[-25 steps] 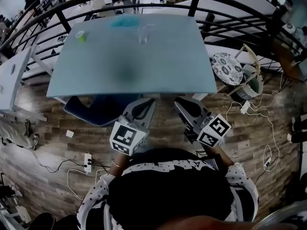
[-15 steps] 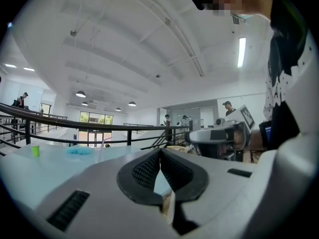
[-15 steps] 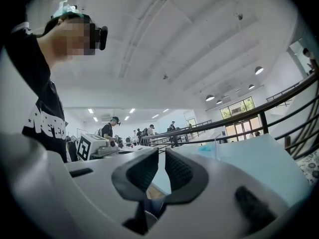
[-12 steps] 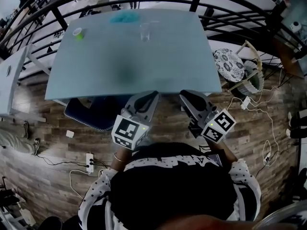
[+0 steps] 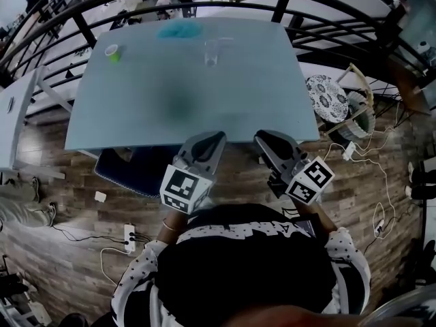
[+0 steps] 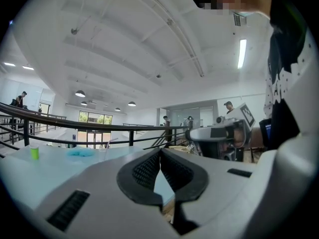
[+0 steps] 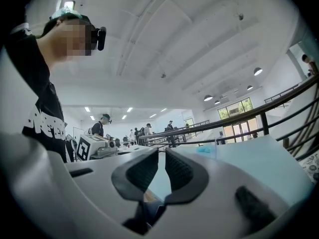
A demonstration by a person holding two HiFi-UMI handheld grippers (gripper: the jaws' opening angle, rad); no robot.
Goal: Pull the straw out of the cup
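Observation:
A clear cup [image 5: 212, 52] with a thin straw [image 5: 219, 41] stands at the far side of the pale blue table [image 5: 231, 101]. Both grippers hang before the table's near edge, well short of the cup. My left gripper [image 5: 217, 137] is shut, its pads touching at the tips with nothing between them. My right gripper [image 5: 261, 137] is shut down to a thin slit and holds nothing. In the left gripper view the cup [image 6: 102, 152] shows small and far off over the table, left of the jaws. In the right gripper view the cup [image 7: 218, 147] is far to the right.
A small green cup [image 5: 113, 52] stands at the table's far left and a blue cloth [image 5: 178, 30] lies at the far edge. A black railing [image 5: 88, 29] curves behind the table. A dark chair seat [image 5: 129, 162] sits under the near edge. Cables and a power strip [image 5: 127, 234] lie on the wooden floor.
Both grippers have risen a little towards the table's near edge, and the head view has shifted slightly. The cup and straw have not moved on the table.

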